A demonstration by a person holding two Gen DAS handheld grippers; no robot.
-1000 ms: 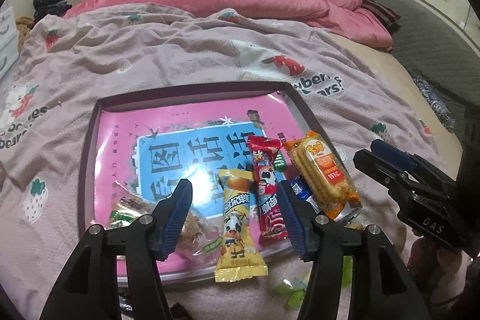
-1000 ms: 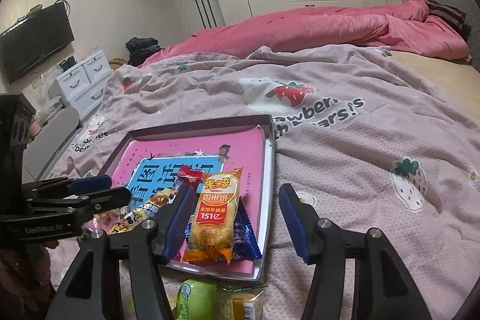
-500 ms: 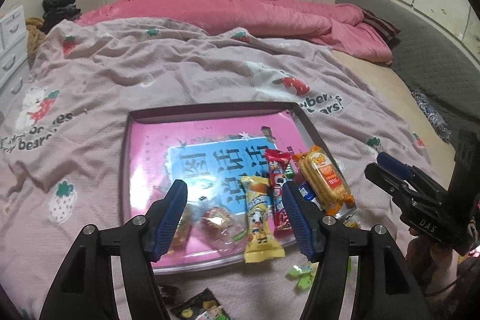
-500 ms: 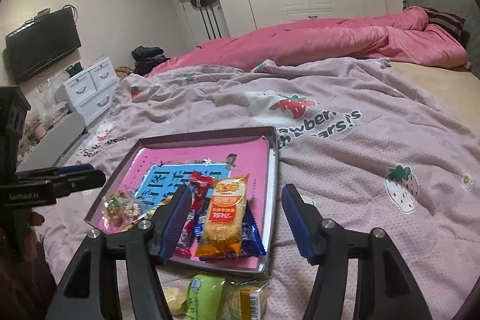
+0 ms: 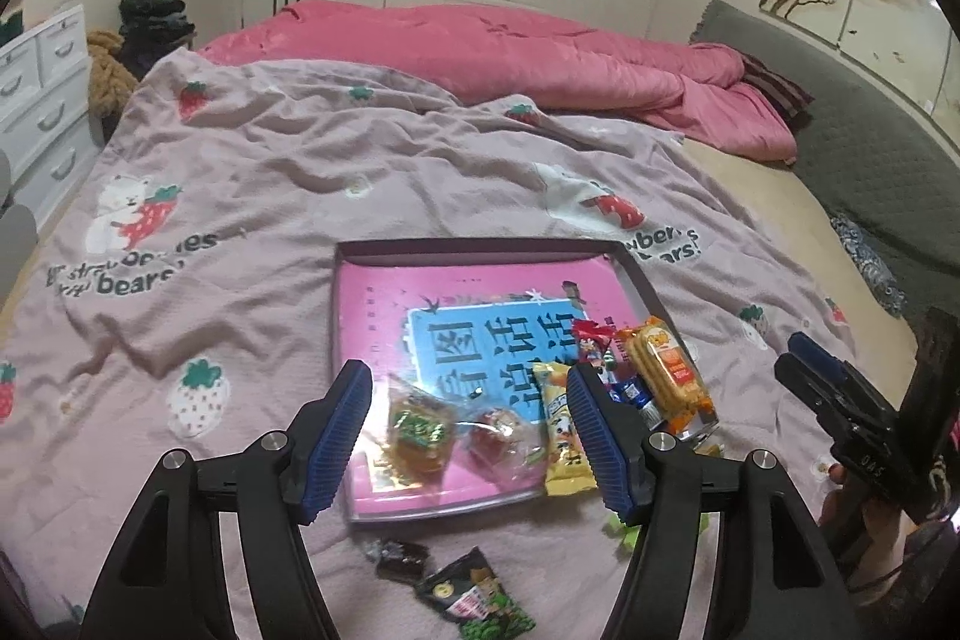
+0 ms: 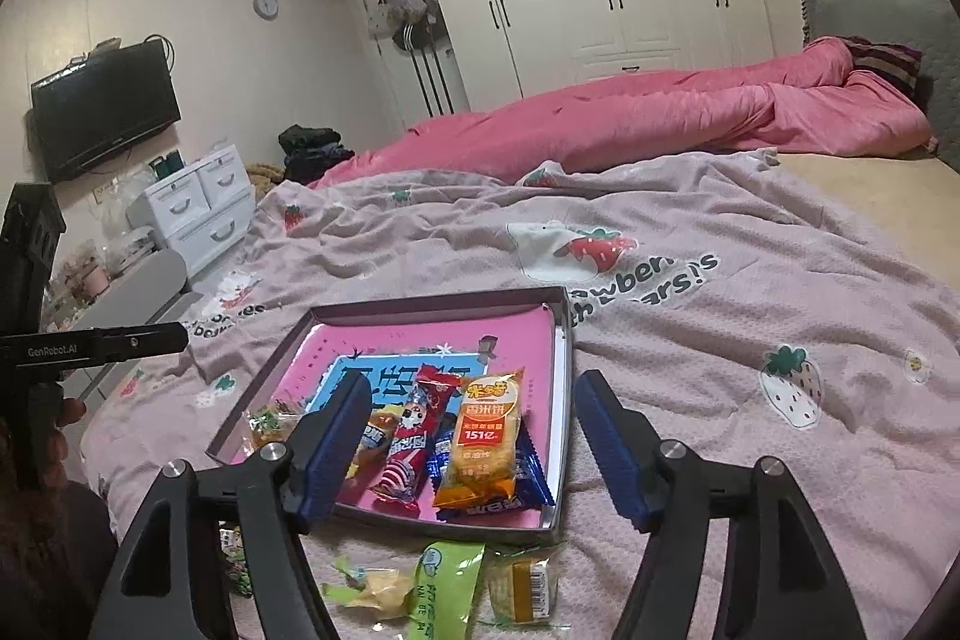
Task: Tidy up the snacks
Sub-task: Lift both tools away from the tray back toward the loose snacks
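A pink tray [image 5: 360, 340] with a blue label lies on the bed; it also shows in the right wrist view [image 6: 558, 340]. In it lie an orange cracker pack [image 5: 666, 370] [image 6: 483, 442], a red snack stick [image 6: 414, 436], a yellow pack [image 5: 564, 436] and two clear-wrapped sweets [image 5: 420, 430]. On the blanket before the tray lie a black-green pack [image 5: 474, 598], a dark candy [image 5: 399, 559] and green and yellow packs [image 6: 444, 586]. My left gripper [image 5: 468, 436] is open and empty above the tray's near edge. My right gripper [image 6: 471, 451] is open and empty above the tray's near right corner.
A pink strawberry-print blanket [image 5: 270, 196] covers the bed, with a rolled pink duvet [image 5: 510, 46] at the far side. White drawers [image 6: 198, 208] and a TV [image 6: 102, 106] stand at the left. A grey headboard [image 5: 870, 148] runs along the right.
Both grippers have pulled back and up from the tray, so more of the bed and loose snacks before the tray shows. Both stay open and empty.
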